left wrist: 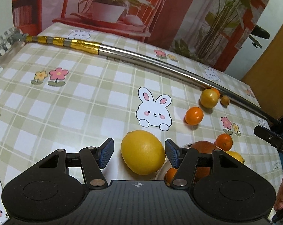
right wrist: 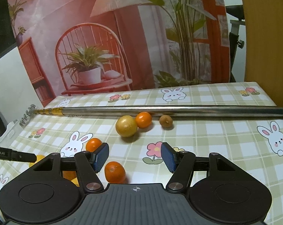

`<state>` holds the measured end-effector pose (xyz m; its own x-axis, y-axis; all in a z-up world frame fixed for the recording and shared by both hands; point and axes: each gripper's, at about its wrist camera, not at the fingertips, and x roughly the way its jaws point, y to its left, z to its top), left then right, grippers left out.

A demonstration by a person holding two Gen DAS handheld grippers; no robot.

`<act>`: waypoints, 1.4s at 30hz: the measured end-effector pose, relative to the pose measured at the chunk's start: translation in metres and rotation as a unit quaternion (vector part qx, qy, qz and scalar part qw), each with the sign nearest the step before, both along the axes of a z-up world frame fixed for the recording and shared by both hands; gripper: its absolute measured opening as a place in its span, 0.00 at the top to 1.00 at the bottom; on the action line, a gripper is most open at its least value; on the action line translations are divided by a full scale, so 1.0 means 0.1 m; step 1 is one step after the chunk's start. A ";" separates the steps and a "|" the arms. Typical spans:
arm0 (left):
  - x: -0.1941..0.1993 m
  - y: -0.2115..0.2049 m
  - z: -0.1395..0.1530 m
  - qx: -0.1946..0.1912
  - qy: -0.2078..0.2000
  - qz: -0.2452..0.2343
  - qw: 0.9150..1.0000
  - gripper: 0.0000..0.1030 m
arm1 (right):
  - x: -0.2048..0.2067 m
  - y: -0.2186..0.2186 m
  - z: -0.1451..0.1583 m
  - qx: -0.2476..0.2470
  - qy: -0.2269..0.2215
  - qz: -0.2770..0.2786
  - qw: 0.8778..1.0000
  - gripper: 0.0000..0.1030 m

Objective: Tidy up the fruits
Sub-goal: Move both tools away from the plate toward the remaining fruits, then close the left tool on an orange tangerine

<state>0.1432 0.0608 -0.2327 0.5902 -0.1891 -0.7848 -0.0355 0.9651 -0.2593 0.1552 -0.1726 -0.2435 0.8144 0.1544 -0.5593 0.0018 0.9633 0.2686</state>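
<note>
1. Tablecloth [left wrist: 85, 93], checked green and white with bunnies and flowers, is crossed by a shiny steel telescopic pole [left wrist: 160, 63] with gold bands; a yellow round fruit [right wrist: 126, 126], an orange [right wrist: 143, 119] and a small brown fruit [right wrist: 166, 120] are lined up against it.
2. "LUCKY" is printed on the cloth, partly hidden by the pole.
3. Left gripper [left wrist: 139, 152] is spread wide around a smooth lemon [left wrist: 142, 152], pads not touching it; piled fruit sits just right.
4. Right gripper [right wrist: 134, 156] is held open, a mandarin [right wrist: 115, 172] near its left pad.
</note>
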 end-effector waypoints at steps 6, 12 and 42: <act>0.04 0.01 -0.01 -0.007 0.000 0.008 1.000 0.39 | 0.01 0.00 -0.02 0.006 0.002 0.000 1.000 0.44; 0.19 -0.22 0.19 0.004 -0.028 -0.054 0.998 0.41 | 0.02 0.00 -0.05 0.005 0.005 0.000 1.000 0.44; 1.24 -1.07 -0.33 0.038 0.046 -0.134 0.989 0.63 | -0.02 -0.33 -0.27 0.039 0.022 -0.033 0.998 0.44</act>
<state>0.2671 -0.0462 -0.2654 0.4512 -0.2685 -0.8510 0.2047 0.9594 -0.1941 0.1536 -0.2052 -0.2706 0.7996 0.1447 -0.5829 0.0785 0.9371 0.3402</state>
